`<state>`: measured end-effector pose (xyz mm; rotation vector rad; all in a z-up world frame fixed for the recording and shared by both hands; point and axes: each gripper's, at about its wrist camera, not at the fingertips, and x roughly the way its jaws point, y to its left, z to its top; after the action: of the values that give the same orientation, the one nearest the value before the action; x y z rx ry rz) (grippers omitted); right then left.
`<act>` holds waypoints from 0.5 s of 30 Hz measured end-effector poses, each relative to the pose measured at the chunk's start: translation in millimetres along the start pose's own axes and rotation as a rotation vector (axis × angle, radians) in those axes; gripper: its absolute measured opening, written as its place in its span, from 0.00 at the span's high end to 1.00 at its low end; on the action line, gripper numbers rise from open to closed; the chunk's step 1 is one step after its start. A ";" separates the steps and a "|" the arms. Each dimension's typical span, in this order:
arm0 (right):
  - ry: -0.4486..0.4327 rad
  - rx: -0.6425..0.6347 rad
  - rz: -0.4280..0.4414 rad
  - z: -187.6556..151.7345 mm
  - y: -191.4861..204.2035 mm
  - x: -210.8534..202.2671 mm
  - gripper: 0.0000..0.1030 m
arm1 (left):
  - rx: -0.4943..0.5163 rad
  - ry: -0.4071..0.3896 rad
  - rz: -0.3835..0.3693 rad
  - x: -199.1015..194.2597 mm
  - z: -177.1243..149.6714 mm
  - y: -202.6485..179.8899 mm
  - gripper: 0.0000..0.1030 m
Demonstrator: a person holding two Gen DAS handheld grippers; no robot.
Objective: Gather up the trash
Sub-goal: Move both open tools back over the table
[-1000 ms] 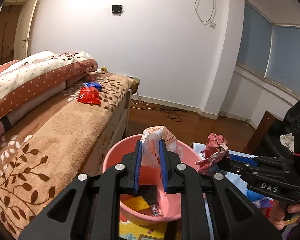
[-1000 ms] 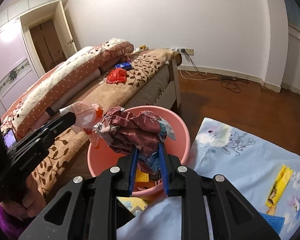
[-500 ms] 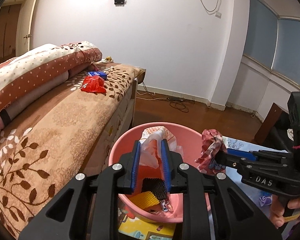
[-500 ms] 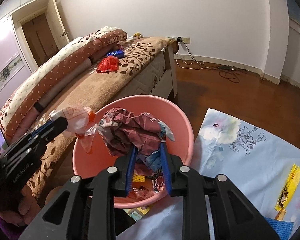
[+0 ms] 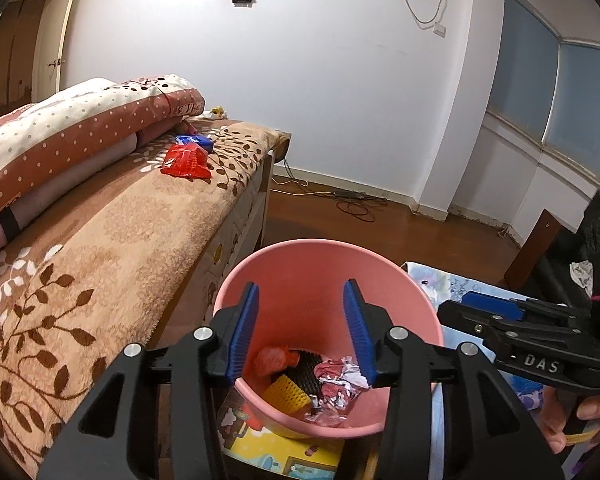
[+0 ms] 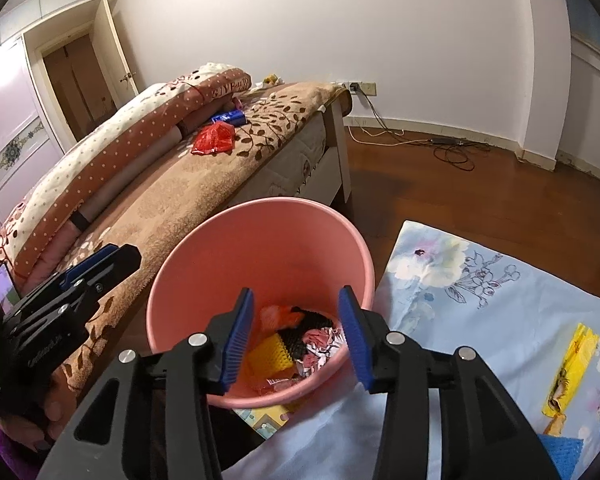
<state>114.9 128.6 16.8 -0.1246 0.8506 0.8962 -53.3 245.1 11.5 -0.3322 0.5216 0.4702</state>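
Both grippers hang over the pink basin (image 5: 328, 264) at lower centre of each view. The left gripper (image 5: 302, 330) and the right gripper (image 6: 294, 334) have their jaws spread, holding nothing. Crumpled wrappers (image 6: 320, 342) lie inside the basin. A red wrapper (image 5: 186, 162) lies on the bed (image 5: 112, 240), upper left.

"DAS" on the right gripper (image 5: 488, 306) body (white letters).
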 end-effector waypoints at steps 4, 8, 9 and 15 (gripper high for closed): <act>-0.027 0.002 0.002 -10.4 -0.6 -21.4 0.57 | -0.019 -0.001 -0.020 -8.9 -1.7 -3.7 0.57; -0.049 0.022 0.000 -26.1 -4.5 -44.9 0.56 | -0.017 0.009 -0.048 -16.6 -5.9 -14.0 0.57; -0.053 0.027 -0.001 -30.0 -5.6 -50.4 0.56 | -0.008 0.008 -0.055 -19.3 -7.6 -18.5 0.57; -0.071 0.027 -0.045 -59.8 -16.1 -86.4 0.56 | 0.055 0.010 -0.105 -32.8 -17.3 -47.3 0.57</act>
<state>62.3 37.7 32.8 -0.0874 0.7910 0.8416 -61.3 186.9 23.9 -0.3081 0.5233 0.3522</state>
